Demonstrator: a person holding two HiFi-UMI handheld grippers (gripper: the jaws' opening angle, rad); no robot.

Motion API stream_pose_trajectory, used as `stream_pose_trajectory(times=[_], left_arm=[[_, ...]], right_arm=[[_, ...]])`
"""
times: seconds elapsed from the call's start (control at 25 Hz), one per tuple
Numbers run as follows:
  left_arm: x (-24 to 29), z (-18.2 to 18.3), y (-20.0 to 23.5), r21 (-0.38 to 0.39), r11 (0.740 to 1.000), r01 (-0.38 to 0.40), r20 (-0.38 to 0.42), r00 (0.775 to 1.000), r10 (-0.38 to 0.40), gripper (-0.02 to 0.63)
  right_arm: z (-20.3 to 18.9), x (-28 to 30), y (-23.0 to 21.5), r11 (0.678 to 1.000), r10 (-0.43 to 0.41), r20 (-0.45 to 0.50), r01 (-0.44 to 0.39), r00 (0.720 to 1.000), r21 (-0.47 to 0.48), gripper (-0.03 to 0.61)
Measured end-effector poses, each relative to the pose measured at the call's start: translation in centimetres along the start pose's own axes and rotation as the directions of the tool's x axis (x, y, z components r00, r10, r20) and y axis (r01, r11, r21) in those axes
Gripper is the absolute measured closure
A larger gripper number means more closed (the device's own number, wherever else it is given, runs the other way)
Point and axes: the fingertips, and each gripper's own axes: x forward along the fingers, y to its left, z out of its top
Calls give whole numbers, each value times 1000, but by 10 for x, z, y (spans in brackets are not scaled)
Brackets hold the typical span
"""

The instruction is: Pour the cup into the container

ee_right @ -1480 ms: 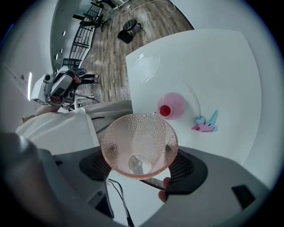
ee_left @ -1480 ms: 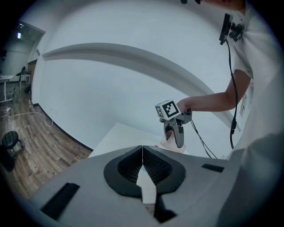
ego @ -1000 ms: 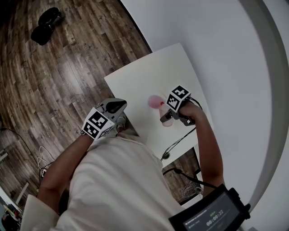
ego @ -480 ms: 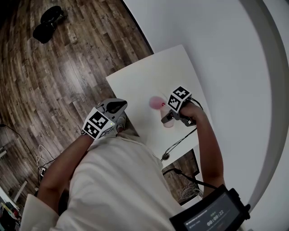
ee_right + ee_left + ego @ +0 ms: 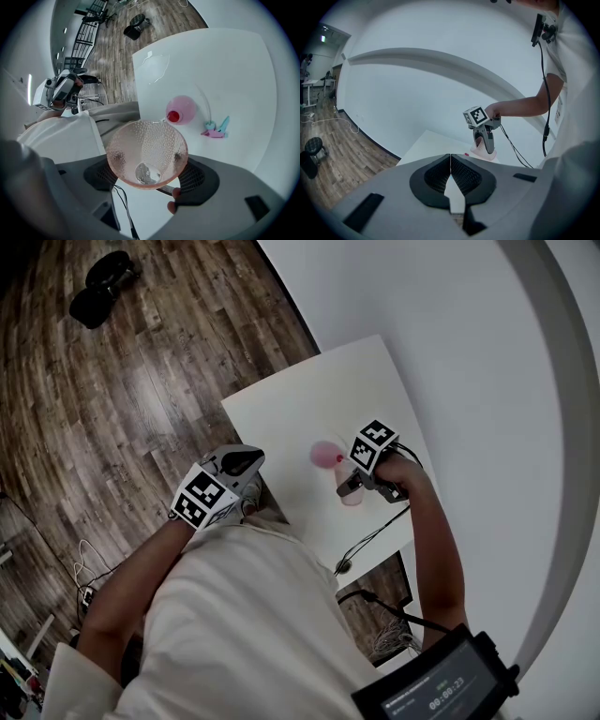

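The cup [image 5: 145,140] is clamped in the right gripper [image 5: 146,158]. The jaws are closed on its side walls, and both pads show as dark smudges through the plastic. Its long axis runs roughly along the gripper's line of sight. The wide mouth faces back toward the gripper's camera, and the small base points away and down toward the table [image 5: 225,70]. The base sits low of centre inside the ring of the rim.

The cup is a tapered tumbler of translucent pale pink plastic, dimpled all over. Its round bottom is clear and carries bright glints.

The cup hangs at the table's near edge, just beside the container [image 5: 185,107]. The container is a round pink vessel standing on the white top. A small red piece [image 5: 173,116] shows at the side of the container nearest the cup's rim. A small pink-and-teal object [image 5: 215,128] lies on the table just beyond the container.

The left gripper [image 5: 450,159] has its jaws fully together with nothing between them. The head view places it off the table's near left corner, well apart from the cup.
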Motion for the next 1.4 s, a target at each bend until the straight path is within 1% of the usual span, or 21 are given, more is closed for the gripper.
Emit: stream_pose_trajectory(times=[1.4], left_arm=[[-2,-3,3,-8,1000,-8,4,1000,8,603]], right_arm=[[-3,1,1,1000,2,-54,-3,999,-12,206]])
